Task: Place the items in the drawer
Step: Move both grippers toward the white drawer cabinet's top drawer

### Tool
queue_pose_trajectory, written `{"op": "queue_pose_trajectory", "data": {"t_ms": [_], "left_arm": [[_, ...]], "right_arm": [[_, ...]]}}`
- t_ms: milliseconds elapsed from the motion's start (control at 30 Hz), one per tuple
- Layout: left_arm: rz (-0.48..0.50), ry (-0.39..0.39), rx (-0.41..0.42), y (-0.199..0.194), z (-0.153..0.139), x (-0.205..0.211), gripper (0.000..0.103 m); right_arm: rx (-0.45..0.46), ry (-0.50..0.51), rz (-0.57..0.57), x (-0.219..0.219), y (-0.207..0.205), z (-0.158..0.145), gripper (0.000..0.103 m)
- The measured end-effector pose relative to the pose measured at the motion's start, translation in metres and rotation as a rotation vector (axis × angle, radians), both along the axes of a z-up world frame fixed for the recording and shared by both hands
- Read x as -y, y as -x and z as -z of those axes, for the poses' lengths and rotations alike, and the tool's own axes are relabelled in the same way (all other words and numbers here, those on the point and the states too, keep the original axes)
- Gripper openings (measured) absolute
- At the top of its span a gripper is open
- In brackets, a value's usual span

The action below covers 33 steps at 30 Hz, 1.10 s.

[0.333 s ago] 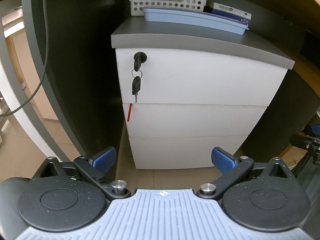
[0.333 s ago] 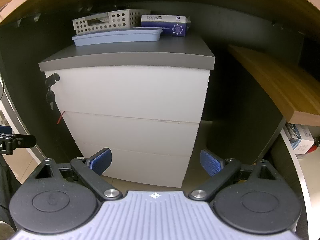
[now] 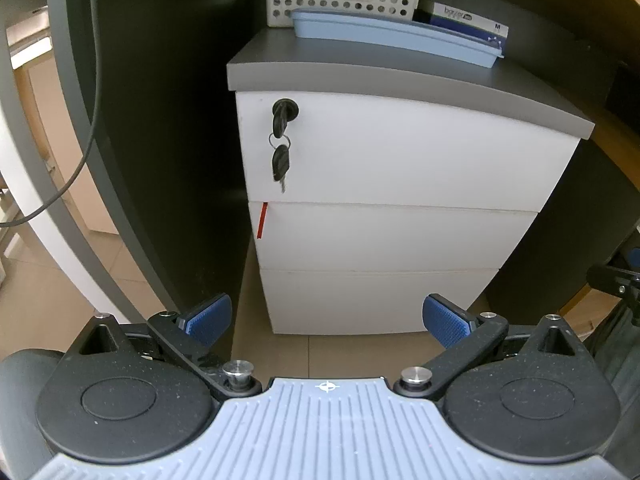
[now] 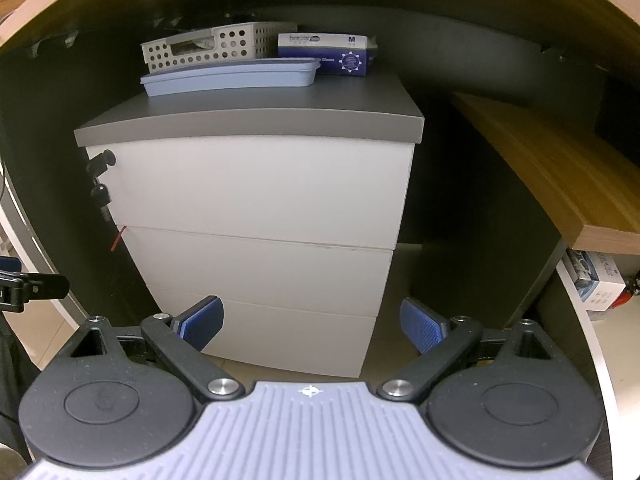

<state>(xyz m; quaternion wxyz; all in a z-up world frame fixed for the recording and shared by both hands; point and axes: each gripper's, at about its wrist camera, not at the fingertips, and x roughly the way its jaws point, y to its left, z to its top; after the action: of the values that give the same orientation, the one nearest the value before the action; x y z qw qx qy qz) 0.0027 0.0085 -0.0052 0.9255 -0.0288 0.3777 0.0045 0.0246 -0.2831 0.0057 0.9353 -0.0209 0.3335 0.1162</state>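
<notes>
Drawers handleless, stiff, likely heavy; grip top-front edge. Left gripper and right gripper spread apart, empty.

The grey cabinet top carries a perforated basket, a blue tray and a glove box.

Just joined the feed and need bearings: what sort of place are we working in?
Probably an office, under a desk: a three-drawer pedestal with keys in its lock, a glove box and trays on top, wooden desktop alongside.
</notes>
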Motion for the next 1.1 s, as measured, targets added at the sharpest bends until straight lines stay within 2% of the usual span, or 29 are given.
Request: {"op": "queue_pose_trajectory", "data": {"t_ms": [200, 233, 300, 1100], "left_arm": [[-0.006, 0.0, -0.003, 0.0, 0.001, -0.001, 0.103], [-0.007, 0.0, -0.004, 0.0, 0.001, -0.001, 0.103], [-0.009, 0.001, -0.006, -0.001, 0.001, -0.001, 0.103], [-0.02, -0.006, -0.023, -0.012, -0.001, -0.007, 0.103]], "right_arm": [[-0.012, -0.022, 0.008, 0.007, -0.004, 0.0, 0.098], [0.027, -0.016, 0.009, 0.007, 0.006, -0.003, 0.098], [0.002, -0.006, 0.014, 0.004, 0.0, -0.001, 0.098], [0.01, -0.002, 0.037, 0.01, -0.008, -0.004, 0.098]]}}
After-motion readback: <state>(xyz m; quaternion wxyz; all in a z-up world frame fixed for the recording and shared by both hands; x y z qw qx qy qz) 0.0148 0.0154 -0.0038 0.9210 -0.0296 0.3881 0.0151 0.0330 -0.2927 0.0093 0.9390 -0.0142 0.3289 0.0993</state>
